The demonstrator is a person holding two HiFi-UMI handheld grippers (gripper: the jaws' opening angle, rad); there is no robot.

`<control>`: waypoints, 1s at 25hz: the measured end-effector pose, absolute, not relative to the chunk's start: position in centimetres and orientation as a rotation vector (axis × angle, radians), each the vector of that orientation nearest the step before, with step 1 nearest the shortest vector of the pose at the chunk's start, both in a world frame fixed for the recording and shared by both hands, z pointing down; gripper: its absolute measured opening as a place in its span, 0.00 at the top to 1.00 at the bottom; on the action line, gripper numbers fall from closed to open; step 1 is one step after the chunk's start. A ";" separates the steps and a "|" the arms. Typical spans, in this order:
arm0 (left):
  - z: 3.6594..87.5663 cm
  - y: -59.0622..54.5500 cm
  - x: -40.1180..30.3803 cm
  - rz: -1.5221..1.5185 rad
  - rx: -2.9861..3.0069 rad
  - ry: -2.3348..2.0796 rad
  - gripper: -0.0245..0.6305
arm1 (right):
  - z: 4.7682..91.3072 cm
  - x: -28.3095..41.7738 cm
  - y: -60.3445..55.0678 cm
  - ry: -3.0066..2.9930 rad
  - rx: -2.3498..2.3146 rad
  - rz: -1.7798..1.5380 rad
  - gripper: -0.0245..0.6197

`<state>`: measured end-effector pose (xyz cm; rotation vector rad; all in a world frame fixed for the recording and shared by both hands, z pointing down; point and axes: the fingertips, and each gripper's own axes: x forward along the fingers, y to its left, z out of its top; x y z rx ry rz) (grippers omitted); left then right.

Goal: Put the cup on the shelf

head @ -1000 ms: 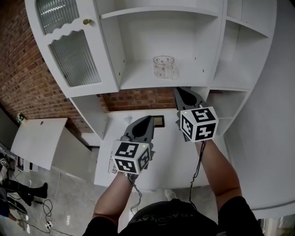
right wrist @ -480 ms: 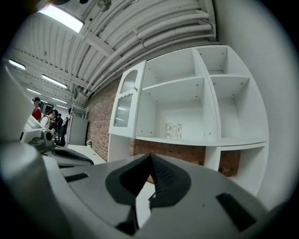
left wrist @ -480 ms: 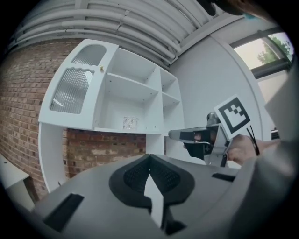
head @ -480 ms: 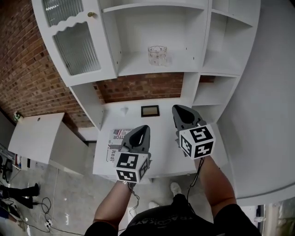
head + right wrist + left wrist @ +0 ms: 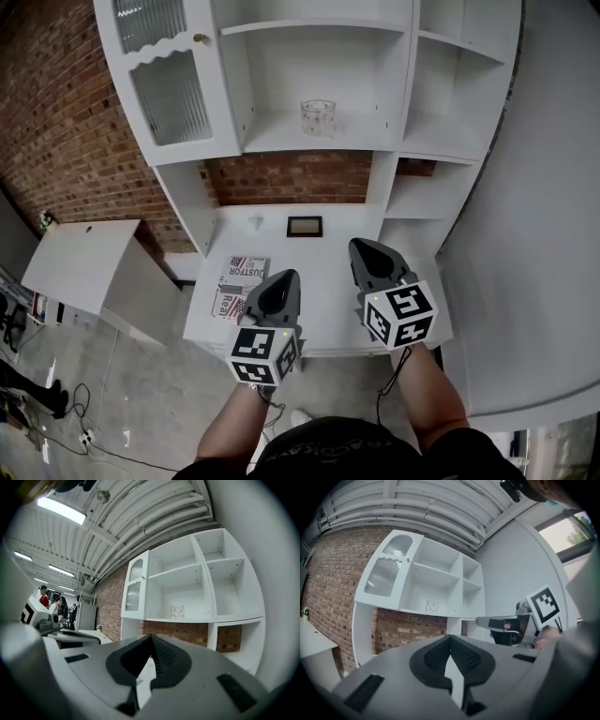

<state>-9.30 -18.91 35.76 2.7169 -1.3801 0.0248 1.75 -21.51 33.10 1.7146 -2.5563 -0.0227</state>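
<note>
With the glass cup [image 5: 318,118] standing upright on the cabinet's shelf [image 5: 272,139], where I judge it belongs, I hold my left hand-held gripper [image 5: 277,289] and right hand-held gripper [image 5: 367,255] over the worktop [image 5: 323,281], well apart from it, jaws closed together on nothing since nothing needs carrying.

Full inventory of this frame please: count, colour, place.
cup: one, clear glass, middle shelf of the cabinet
cabinet: one, white, against the brick wall
glass door: one, ribbed, cabinet's left side
desk: one, white, below the cabinet
picture frame: one, dark, on the desk near the wall
magazine: one, white with red and blue print, desk's left edge
side table: one, white, left of the desk
left tongs: grey, shut, empty, over the desk
right tongs: grey, shut, empty, over the desk
</note>
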 end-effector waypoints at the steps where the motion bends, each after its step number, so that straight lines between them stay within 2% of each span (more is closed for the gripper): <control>1: 35.8 -18.4 -8.8 0.027 2.711 -1.389 0.96 | 33.2 2.1 -21.0 -2.563 1.701 -0.021 0.96; 25: 35.8 -11.2 -2.0 0.052 2.628 -1.586 0.96 | 34.7 7.6 -14.1 -2.719 1.454 -0.005 0.96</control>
